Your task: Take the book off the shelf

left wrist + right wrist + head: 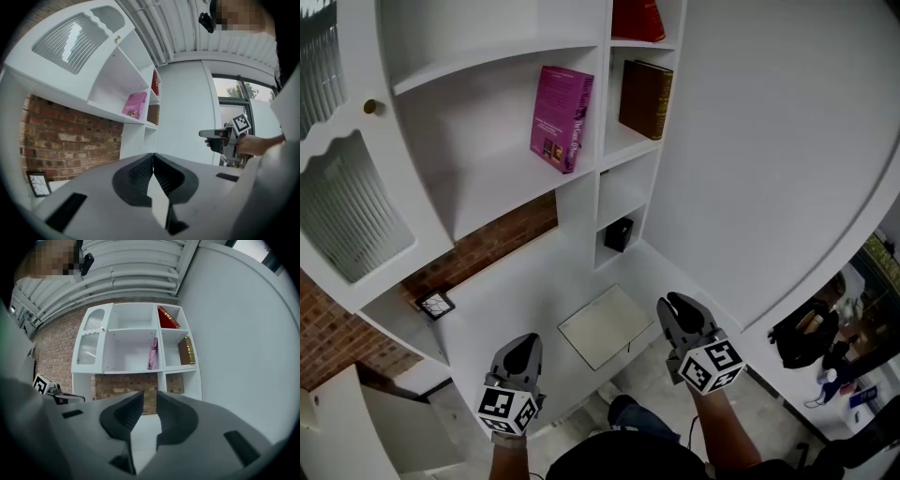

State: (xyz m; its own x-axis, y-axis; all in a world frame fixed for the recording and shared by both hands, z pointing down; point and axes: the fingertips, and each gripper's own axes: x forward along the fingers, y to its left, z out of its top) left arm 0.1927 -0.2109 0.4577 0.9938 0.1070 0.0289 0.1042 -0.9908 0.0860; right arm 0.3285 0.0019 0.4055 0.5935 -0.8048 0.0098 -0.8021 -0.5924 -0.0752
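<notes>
Holding nothing, the left gripper (pixel 523 345) has its jaws closed together at the tips. The right gripper (pixel 680 306) is also empty, and its jaws stand a narrow gap apart. Both grippers are low in the head view, side by side, over a white desk surface (pixel 534 274). A flat white board (pixel 605 325) lies on this surface between them, a little further in. Behind it a small black box (pixel 619 233) sits in a low cubby of the white shelf unit (pixel 487 67). All books are on the shelves, well apart from both grippers. A pink book (pixel 562 117) stands at the right end of the wide middle compartment, against the divider. A brown book (pixel 645 98) stands in the narrow compartment just right of it. A red book (pixel 637 19) leans in the compartment above the brown one.
</notes>
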